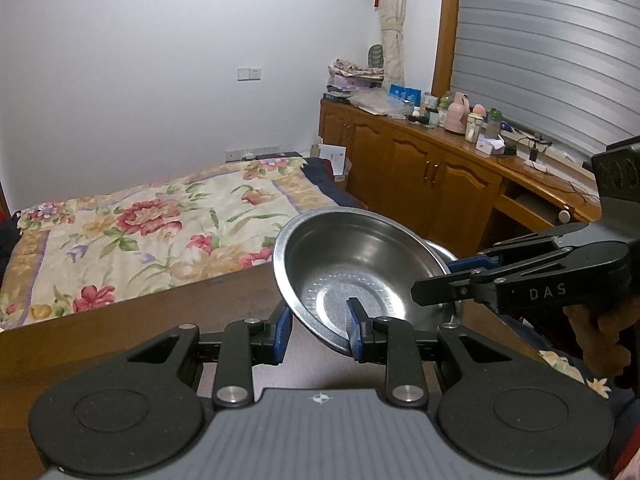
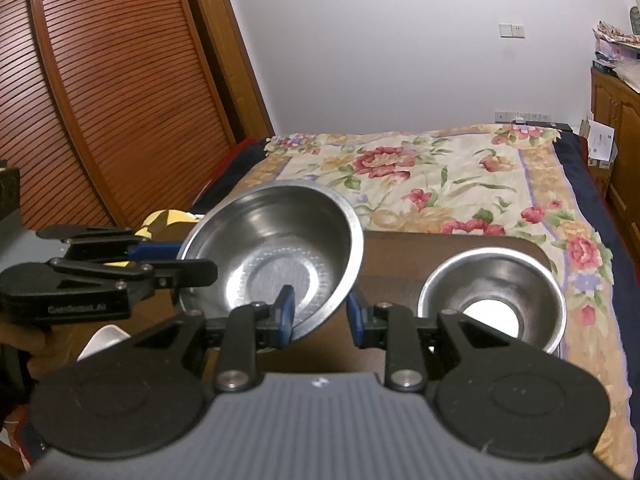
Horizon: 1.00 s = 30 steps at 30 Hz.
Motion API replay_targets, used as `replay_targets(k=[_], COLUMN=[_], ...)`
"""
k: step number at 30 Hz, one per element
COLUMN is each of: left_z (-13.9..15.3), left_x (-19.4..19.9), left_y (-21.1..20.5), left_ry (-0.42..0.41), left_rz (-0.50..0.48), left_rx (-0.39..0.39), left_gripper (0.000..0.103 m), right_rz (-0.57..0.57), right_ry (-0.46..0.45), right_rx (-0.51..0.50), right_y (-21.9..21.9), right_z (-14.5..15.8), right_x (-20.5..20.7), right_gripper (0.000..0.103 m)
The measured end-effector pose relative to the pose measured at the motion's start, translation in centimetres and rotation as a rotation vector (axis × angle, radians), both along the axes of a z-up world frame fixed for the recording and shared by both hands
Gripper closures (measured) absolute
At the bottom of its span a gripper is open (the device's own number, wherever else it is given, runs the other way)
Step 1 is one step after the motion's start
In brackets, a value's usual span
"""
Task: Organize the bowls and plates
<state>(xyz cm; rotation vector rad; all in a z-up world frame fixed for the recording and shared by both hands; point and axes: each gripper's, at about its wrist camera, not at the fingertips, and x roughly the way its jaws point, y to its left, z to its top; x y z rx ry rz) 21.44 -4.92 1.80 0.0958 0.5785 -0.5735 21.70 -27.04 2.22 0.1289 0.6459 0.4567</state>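
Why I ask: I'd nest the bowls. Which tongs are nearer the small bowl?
Right. The right tongs sit at the large bowl's rim, just beside the small bowl; the left tongs are across the large bowl, farther away.

I see two shiny silver steel bowls, the large bowl (image 2: 276, 248) and the small bowl (image 2: 494, 304), on a dark brown table (image 2: 448, 252). My grippers' fingers (image 1: 354, 330) carry blue pads on black arms. The bedspread (image 2: 440, 176) is cream with red flowers.
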Motion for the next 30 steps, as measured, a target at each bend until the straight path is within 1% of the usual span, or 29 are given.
replay_targets(k=[10,21,30], left_z=[-1.0,-3.1,-4.8], left_x=[-3.2,-6.1,-9.3], left_y=[0.8,1.2,1.5], left_ry=[0.0,0.014,0.036], left_rz=[-0.019,-0.036,-0.047], left_rx=[-0.004,-0.003,-0.031], left_gripper=[0.073,0.073,0.071], right_rz=[0.013,0.019,0.012], right_ry=[0.007,0.027,0.037], right_rx=[0.001,-0.007,0.026], right_y=[0.6,0.9,0.7], right_z=[-0.3,-2.2,-3.5], right_x=[-3.1,-5.8,-8.0], right_gripper=[0.073,0.073,0.073])
